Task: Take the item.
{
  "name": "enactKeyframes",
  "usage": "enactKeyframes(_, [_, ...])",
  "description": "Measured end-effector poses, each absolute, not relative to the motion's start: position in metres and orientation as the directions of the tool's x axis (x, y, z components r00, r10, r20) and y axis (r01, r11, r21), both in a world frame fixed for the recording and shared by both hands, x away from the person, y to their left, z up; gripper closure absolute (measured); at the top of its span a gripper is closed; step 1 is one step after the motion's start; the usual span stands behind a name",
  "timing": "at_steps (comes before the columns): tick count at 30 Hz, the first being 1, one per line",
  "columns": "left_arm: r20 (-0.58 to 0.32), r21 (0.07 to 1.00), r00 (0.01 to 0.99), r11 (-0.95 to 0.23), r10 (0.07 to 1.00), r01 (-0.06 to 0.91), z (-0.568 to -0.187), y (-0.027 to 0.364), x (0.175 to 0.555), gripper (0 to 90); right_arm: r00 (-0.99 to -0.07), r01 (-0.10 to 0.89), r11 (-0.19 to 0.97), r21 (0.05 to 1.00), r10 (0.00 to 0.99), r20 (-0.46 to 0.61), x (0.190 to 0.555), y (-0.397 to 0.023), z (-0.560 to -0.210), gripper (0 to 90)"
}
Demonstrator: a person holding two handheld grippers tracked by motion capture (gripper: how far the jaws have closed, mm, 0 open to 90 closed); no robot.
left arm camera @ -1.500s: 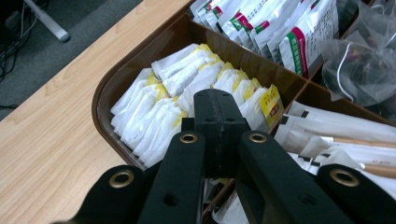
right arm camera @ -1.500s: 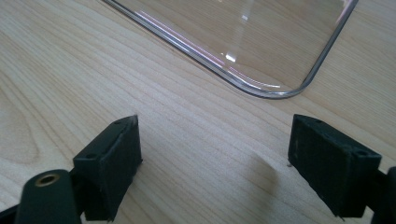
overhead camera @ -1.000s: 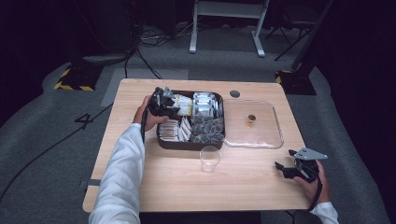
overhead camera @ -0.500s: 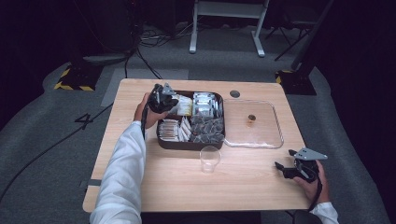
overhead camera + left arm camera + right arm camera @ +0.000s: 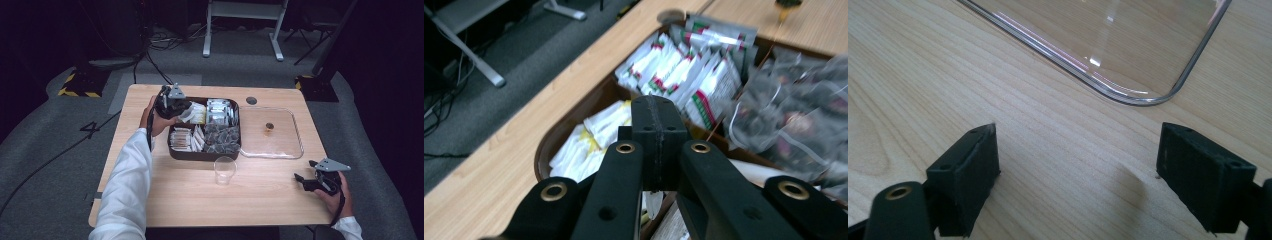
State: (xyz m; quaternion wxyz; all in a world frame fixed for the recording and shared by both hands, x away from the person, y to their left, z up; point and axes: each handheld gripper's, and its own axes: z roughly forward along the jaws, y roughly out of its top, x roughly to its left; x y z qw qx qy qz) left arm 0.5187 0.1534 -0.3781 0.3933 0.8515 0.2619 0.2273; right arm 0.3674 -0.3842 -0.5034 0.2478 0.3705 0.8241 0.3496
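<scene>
High view, left claw (image 5: 181, 107): pinched shut on a white sachet (image 5: 189, 114), just above the back left box of the brown tray (image 5: 205, 156).
High view, sachet: slanted, long side running from claw down toward tray.
High view, tip: lift straight up, squeeze firmly, clear the tray wall first.
Left gripper view, left claw (image 5: 657, 131): pads tight together, thin white sachet (image 5: 651, 202) edge peeking out below; pointing way hard to tell.
Right gripper view, right claw (image 5: 1113, 175): wide open, holding nothing, low over tabletop (image 5: 923, 75), near clear lid (image 5: 1128, 50) corner.

The table (image 5: 260, 200) is pale wood with a matt, fine grain. The clear lid (image 5: 272, 132) and cup (image 5: 224, 170) look like glossy plastic. The tray's (image 5: 200, 155) sachets (image 5: 674, 70) are shiny paper, and the gripper pads (image 5: 1205, 175) are matt black rubber.
</scene>
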Motion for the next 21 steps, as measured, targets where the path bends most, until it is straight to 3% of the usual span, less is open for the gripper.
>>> enactKeyframes(21, [0.189, 0.832, 0.805, -0.528, 0.562, 0.173, -0.341, 0.147, 0.477, 89.8, -0.602, 0.442, 0.477, 0.759, 0.786, -0.143, 0.368, -0.385, -0.503, 17.5])
